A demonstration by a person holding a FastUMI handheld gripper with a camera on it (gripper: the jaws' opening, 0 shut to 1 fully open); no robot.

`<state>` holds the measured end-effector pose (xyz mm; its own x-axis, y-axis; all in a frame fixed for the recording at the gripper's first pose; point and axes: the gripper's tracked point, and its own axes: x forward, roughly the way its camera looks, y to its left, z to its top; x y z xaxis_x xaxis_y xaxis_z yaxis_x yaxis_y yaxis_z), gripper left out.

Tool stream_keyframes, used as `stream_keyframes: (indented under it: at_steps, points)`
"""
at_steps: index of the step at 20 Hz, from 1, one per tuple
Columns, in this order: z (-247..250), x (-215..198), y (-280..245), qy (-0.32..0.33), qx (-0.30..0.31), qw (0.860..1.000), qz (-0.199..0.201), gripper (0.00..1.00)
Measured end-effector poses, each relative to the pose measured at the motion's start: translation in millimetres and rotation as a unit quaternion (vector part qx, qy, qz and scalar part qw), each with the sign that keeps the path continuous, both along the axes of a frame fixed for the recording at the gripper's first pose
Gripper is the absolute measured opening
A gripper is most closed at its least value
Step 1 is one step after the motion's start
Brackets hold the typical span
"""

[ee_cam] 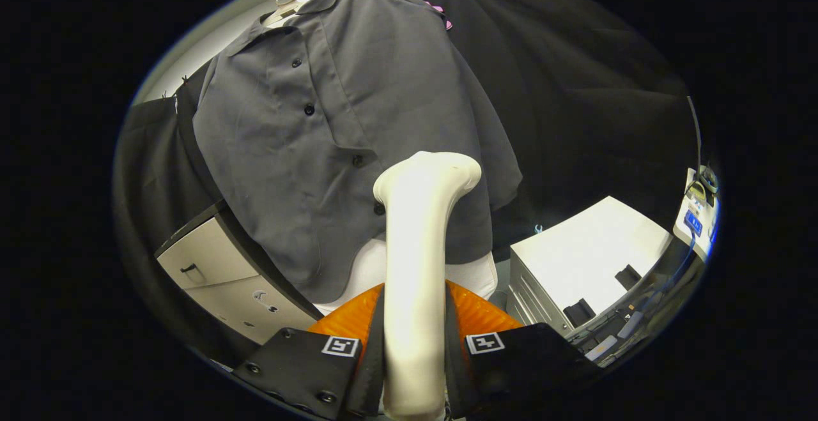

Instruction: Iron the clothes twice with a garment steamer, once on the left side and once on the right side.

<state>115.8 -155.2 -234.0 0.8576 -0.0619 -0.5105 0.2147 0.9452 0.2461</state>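
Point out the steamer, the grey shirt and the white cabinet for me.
steamer (418, 242), gripper view, mid handle, gripped between the fingers.
grey shirt (383, 89), gripper view, chest panel.
white cabinet (588, 248), gripper view, bare top.

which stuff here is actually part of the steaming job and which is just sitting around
Part of the job:
- garment steamer, clamped between the fingers of the gripper
- grey shirt on a hanger, just beyond the steamer's head

Just lying about:
- white cabinet to the shirt's right
- drawer unit to its left
- device with cable past the white cabinet
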Motion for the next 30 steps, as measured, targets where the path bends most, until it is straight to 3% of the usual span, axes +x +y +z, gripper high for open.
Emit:
stream_keyframes:
  at_steps: [10,30]
  points:
    - [16,-8,18,-0.006,-0.012,1.0,0.017,0.47]
    - [179,-69,122,-0.147,-0.067,0.98,0.112,0.47]
